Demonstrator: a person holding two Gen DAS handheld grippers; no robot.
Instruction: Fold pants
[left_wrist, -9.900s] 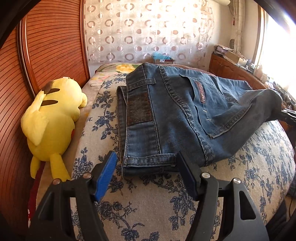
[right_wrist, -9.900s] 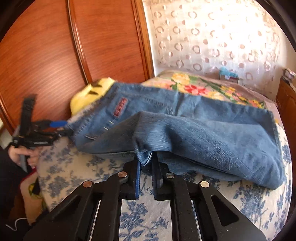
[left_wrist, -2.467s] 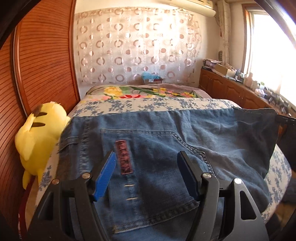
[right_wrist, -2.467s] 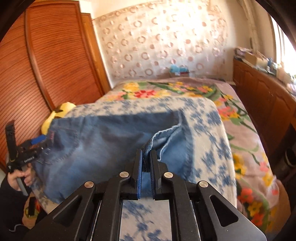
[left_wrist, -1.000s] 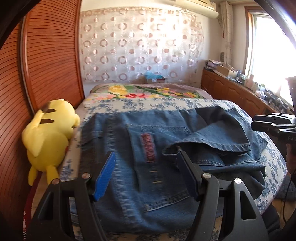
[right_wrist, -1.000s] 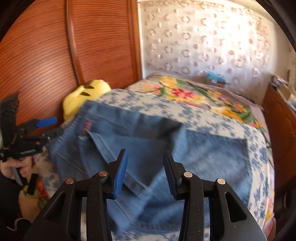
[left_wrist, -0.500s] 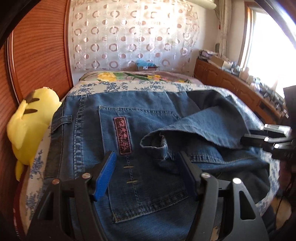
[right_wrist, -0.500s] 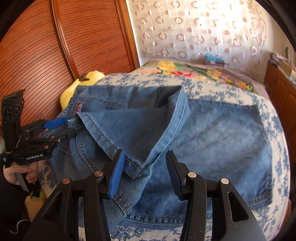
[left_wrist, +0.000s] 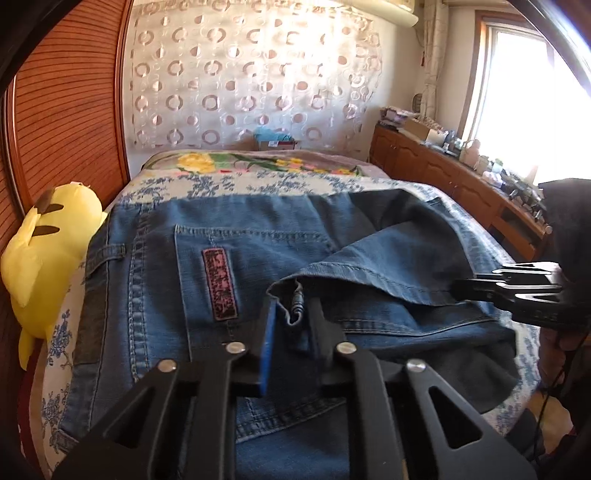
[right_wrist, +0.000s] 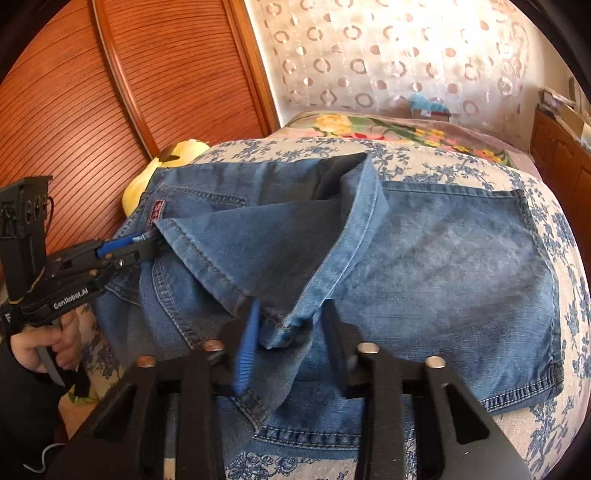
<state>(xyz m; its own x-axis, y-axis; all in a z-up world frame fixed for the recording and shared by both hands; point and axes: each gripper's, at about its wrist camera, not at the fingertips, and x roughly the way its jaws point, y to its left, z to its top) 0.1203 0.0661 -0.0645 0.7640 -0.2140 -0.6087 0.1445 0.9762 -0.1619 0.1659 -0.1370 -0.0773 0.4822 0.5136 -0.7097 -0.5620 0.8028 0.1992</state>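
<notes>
Blue jeans lie folded on the bed, back pocket with a pink patch facing up. One leg end is flopped back over the pile, crumpled, its hem running between the two grippers. My left gripper has closed most of the way around one hem corner; it also shows in the right wrist view. My right gripper is partly closed, jaws on either side of the other hem corner; it also shows in the left wrist view.
The bed has a blue floral cover. A yellow plush toy lies at its left edge against a wooden slatted wardrobe. A wooden cabinet with clutter stands under the window on the right.
Both grippers were open half a second ago. Now both jaw pairs have narrowed around the corners of the flopped leg hem, the left one almost fully.
</notes>
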